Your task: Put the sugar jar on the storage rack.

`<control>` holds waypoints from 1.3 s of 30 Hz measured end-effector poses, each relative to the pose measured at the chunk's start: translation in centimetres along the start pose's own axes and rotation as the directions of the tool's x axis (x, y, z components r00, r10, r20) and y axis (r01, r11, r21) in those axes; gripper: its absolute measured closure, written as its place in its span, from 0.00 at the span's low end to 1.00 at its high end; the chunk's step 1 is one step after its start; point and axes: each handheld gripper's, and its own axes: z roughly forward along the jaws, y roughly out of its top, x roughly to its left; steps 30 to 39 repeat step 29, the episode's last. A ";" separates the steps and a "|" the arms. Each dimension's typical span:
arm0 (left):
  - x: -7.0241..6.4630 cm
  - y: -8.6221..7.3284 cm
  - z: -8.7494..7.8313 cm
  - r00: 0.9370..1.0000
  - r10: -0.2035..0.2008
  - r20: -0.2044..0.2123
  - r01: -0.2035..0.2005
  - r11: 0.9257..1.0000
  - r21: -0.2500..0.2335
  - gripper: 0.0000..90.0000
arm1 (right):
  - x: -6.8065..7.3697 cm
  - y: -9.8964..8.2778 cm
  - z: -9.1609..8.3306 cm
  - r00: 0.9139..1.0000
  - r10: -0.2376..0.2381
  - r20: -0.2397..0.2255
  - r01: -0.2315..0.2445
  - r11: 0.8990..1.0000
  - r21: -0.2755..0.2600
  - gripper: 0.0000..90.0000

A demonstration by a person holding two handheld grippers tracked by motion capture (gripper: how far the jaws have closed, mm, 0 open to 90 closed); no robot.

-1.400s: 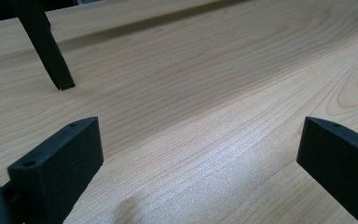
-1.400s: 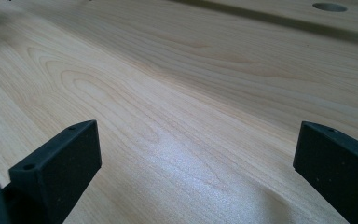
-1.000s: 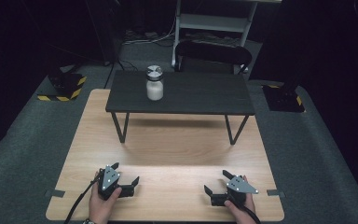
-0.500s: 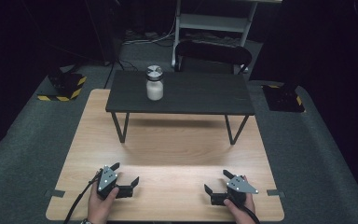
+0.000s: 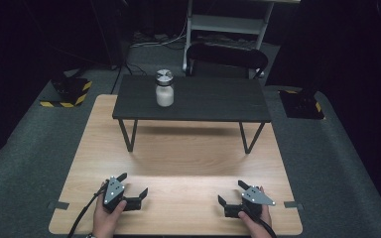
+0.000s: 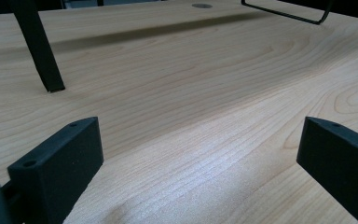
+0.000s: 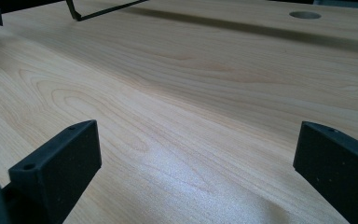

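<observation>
Resting both your left gripper point(image 5: 131, 185) and right gripper point(image 5: 230, 192) wide-jawed and empty on the pale wooden table point(image 5: 188, 163), you've yet to reach the white metal-capped jar point(image 5: 164, 88) far ahead on the small black table point(image 5: 213, 101).

open tabletop point(image 5: 188, 163), small black table point(image 5: 193, 101) ahead

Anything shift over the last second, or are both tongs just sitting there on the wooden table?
Nothing visibly changed. The left tongs and right tongs rest open and empty at the near edge of the light wooden table, as before. The white jar with the round metal lid stands untouched on the small black raised table.
</observation>
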 end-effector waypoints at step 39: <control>0.0 0.2 0.1 1.000 0.027 0.013 -0.027 1.000 0.009 0.01 | -0.2 0.0 0.0 1.000 -0.014 -0.021 0.014 1.000 0.002 0.00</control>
